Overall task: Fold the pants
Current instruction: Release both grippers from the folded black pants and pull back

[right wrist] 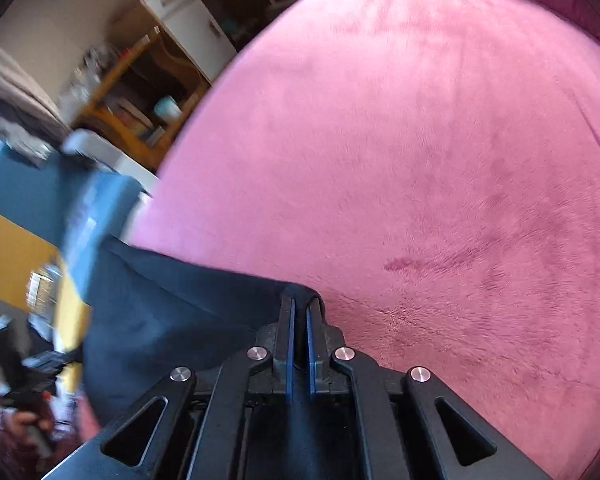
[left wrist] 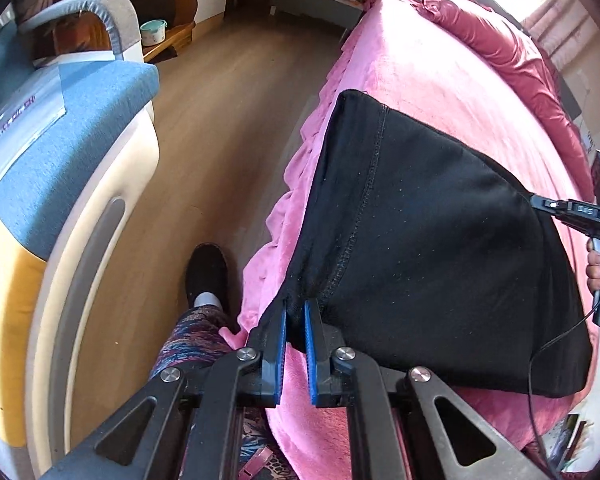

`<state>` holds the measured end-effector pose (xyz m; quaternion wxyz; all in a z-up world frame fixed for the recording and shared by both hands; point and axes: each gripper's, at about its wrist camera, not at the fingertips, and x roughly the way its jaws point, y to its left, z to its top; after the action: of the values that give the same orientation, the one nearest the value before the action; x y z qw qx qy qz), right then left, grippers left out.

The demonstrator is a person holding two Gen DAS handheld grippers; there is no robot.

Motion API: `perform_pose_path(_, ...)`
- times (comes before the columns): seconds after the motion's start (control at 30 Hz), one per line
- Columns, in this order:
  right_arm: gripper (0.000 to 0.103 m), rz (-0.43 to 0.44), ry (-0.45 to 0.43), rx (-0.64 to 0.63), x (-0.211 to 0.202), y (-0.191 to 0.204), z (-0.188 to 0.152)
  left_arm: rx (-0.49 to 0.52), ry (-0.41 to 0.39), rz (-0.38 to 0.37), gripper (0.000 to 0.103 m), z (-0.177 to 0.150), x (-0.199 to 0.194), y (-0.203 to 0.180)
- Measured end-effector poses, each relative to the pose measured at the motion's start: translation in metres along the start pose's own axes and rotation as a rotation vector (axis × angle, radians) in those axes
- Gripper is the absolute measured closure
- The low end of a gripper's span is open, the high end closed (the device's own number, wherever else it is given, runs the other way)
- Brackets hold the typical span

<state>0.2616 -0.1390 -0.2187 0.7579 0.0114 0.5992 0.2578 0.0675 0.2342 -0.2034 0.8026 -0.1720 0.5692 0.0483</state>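
Both sets of fingers are pinching the black pants. On my left side, the left fingers with their blue pads are squeezed on one corner of the cloth, close to a stitched seam. On my right side, the right fingers are squeezed on another bunched edge of the pants. The cloth is pulled tight between them and is held up a little over the near part of the pink bed. The far end of the pants lies on the bed near its side edge. Down below on the left I see my foot in a black shoe on the wood floor. Beside the floor is a blue and yellow couch. Farther back on the bed is a dark pink blanket, all bunched up.
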Motion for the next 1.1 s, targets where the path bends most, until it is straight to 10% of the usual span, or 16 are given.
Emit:
perform_pose_path(0.13, 0.098, 0.037, -0.009, 0.055, -0.004, -0.006, 0.001, -0.006, -0.008, 0.005, 0.094, 0.001, -0.004, 0.001)
perform_pose_path(0.27, 0.057, 0.014, -0.076, 0.077, -0.036, -0.007, -0.008, -0.021, -0.041, 0.004, 0.090, 0.003, -0.019, 0.004)
perform_pose_path(0.47, 0.056, 0.026, -0.180, 0.126, -0.091, -0.010, -0.047, -0.042, -0.160, 0.054, 0.087, 0.011, -0.053, 0.008)
perform_pose_path(0.73, 0.056, 0.040, -0.109, 0.055, -0.105, 0.020, -0.138, 0.133, -0.206, -0.099, 0.083, 0.009, -0.067, -0.050)
perform_pose_path(1.0, 0.056, 0.034, -0.044, 0.064, -0.079, 0.032, -0.208, 0.428, -0.083, -0.197, 0.083, -0.019, -0.032, -0.152)
perform_pose_path(1.1, 0.056, 0.036, -0.015, 0.092, -0.073, 0.029, -0.233, 0.500, 0.034, -0.108, 0.083, -0.041, 0.001, -0.167)
